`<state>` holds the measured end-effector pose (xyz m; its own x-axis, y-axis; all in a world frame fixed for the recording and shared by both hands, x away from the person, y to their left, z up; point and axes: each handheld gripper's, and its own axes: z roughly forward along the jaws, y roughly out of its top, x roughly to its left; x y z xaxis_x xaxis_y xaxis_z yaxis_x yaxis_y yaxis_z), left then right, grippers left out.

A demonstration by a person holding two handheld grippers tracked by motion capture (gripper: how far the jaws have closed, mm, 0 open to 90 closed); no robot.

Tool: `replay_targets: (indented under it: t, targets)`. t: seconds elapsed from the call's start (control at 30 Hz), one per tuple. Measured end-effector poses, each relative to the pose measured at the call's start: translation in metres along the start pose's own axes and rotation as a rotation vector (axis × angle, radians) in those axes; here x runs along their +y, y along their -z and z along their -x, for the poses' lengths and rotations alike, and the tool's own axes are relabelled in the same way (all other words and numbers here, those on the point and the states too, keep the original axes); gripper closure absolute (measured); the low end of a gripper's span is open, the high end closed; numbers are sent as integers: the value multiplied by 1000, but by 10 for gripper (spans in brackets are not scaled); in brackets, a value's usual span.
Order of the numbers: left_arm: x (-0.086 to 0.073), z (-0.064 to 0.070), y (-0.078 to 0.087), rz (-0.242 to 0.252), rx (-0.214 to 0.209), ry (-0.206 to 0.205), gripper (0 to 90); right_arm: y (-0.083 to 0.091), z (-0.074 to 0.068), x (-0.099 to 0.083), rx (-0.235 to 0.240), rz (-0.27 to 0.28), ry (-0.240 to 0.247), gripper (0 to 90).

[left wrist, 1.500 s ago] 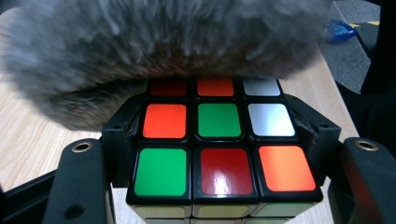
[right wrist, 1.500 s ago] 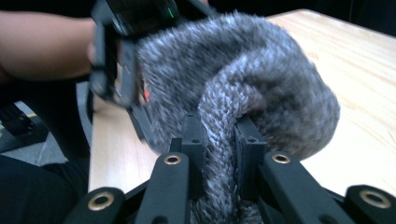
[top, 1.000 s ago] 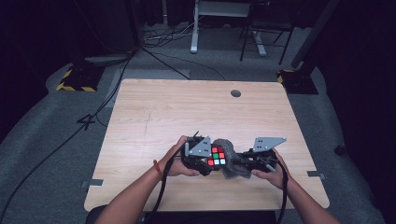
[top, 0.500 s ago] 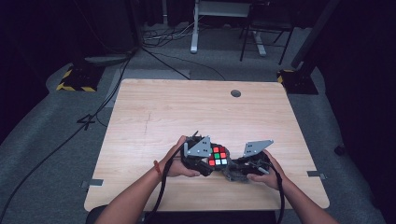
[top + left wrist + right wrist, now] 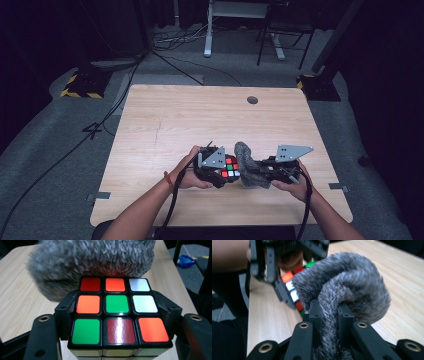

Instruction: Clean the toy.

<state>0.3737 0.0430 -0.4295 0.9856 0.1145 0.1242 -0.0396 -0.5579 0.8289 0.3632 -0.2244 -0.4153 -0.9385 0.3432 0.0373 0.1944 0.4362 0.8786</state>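
We are in the middle of wiping a scrambled plastic puzzle cube with coloured stickers [image 5: 230,167], which sits lifted just above the pale wooden surface [image 5: 200,120] near its front edge, between our two hands. Our left claw [image 5: 220,172] is clamped on the cube, one black jaw pressed to each side of it, as the left gripper view shows with the red, orange, white and green face [image 5: 120,312] turned up toward the camera. Our right claw [image 5: 250,172] is closed tight on a fluffy grey chenille cloth [image 5: 247,162], whose bunched, rounded end [image 5: 352,282] bulges out beyond the jaws and touches the far edge of the cube. We judge the step in hand to be rubbing the cloth over the cube's faces. The next move, as we see it, calls for holding the cube steady in the left claw while we drag the cloth across the upper face, or turning the cube to offer an unwiped side, without letting the cloth slip free.
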Motion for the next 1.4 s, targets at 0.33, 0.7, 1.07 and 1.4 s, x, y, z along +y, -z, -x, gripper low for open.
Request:
replay_targets:
  t: [0.33, 0.7, 1.07, 1.4]
  targets:
    - [11, 7, 9, 69, -11, -16, 336, -21, -1, -10, 10, -110, 7, 780]
    - [12, 7, 11, 67, -4, -32, 337, -35, -8, -17, 33, -179, 23, 780]
    - [4, 0, 2, 5, -2, -7, 337, -7, -2, -5, -16, -58, 11, 779]
    - [14, 11, 6, 67, -50, -14, 336, -16, -3, -8, -27, -93, 8, 779]
